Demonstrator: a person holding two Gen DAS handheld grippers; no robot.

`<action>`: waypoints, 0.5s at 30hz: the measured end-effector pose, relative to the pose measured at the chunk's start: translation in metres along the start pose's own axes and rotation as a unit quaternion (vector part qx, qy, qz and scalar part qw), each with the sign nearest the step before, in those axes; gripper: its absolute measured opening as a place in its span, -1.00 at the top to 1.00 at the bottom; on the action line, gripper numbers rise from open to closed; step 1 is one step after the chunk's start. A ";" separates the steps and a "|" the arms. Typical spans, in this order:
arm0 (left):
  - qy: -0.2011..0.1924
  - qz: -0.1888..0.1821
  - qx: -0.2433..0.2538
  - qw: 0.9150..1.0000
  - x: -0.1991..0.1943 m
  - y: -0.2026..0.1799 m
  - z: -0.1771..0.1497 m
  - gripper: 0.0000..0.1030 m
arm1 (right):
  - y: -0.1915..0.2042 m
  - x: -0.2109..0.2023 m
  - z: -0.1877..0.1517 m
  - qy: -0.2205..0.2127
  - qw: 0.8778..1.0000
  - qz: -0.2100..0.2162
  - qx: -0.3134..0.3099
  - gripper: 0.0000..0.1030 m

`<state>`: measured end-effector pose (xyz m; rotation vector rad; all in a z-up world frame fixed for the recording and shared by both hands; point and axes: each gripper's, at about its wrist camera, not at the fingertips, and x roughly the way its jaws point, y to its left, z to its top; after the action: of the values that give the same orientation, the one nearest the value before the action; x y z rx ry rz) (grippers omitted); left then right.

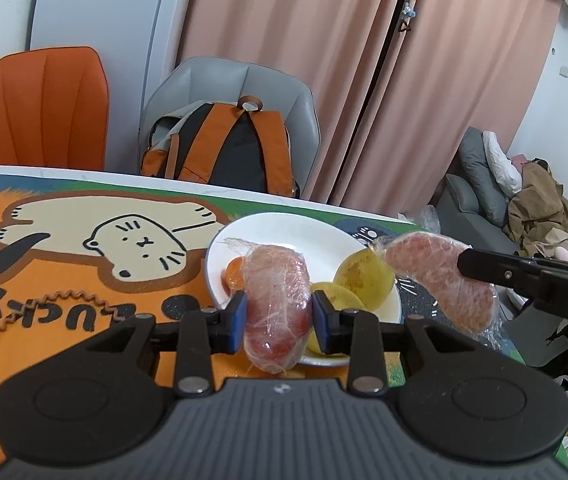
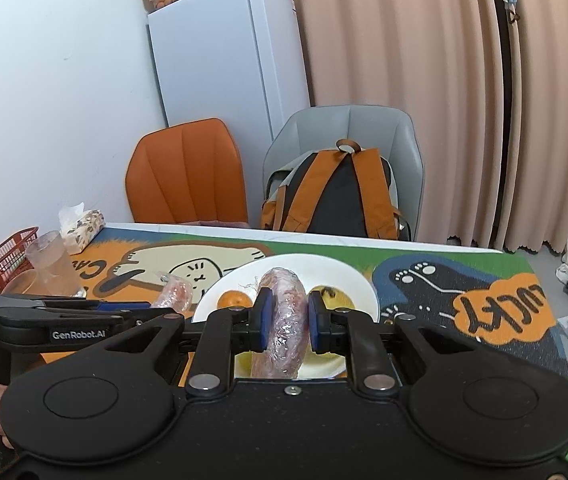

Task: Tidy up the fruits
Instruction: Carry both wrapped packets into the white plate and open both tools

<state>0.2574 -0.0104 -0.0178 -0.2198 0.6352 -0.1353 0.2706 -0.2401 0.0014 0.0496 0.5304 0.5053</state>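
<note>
A white plate sits on the cartoon mat and holds a small orange and two yellow fruits. My left gripper is shut on a pink fruit slice wrapped in cling film, held above the plate's near edge. My right gripper is shut on a second wrapped pink slice, held over the plate. That slice also shows in the left wrist view, right of the plate. The orange and a yellow fruit lie beyond it.
A colourful cat-print mat covers the table. At its left stand a plastic cup, a red basket and a tissue pack. Behind the table are an orange chair and a grey chair with a backpack.
</note>
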 end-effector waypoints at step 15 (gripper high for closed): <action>0.013 -0.010 0.001 1.000 0.042 0.002 0.022 0.36 | -0.001 0.032 0.026 0.001 1.000 0.003 -0.001 0.68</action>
<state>0.3048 -0.0127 -0.0251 -0.2221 0.6588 -0.1582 0.3074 -0.2238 0.0086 0.0498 0.5311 0.5115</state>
